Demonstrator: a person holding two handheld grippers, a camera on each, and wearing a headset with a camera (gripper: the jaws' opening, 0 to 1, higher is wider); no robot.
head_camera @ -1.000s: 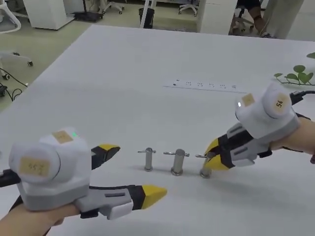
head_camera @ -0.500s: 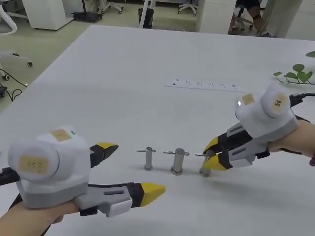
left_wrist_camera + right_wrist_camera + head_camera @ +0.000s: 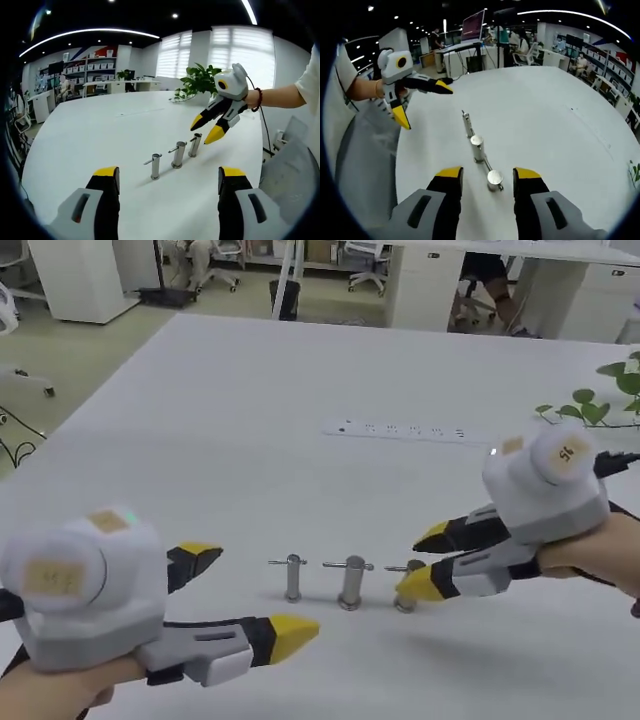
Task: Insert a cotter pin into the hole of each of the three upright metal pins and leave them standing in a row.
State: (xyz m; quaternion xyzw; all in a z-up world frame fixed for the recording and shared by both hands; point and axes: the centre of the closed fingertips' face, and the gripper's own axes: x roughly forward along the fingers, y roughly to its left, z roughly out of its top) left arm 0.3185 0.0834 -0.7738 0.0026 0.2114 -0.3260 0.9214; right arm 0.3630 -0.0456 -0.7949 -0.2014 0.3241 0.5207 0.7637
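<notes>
Three pins stand in a row on the white surface [image 3: 300, 430]: the left pin [image 3: 293, 580], the middle pin [image 3: 350, 585] and the end pin [image 3: 405, 598]. A thin cotter pin [image 3: 338, 565] sticks out sideways near the top of each one. So I think the job is at its last step, which is leaving the end pin alone.

The right tool [image 3: 421, 559] is spread and pinches nothing. In the right gripper view the end pin sits between its two jaws. I cannot tell if a jaw touches it. The right hand [image 3: 590, 555] holds the tool turned on its side, one jaw above the other, with the tips at the end of the row.

The left tool [image 3: 252, 591] is spread too and holds nothing. It is low, close to the person, and points toward the row, apart from the pins.

Next, the right tool should pull straight back, slowly. A bump could tip the end pin over. The last cotter pin is too small to tell if it is all the way in.
</notes>
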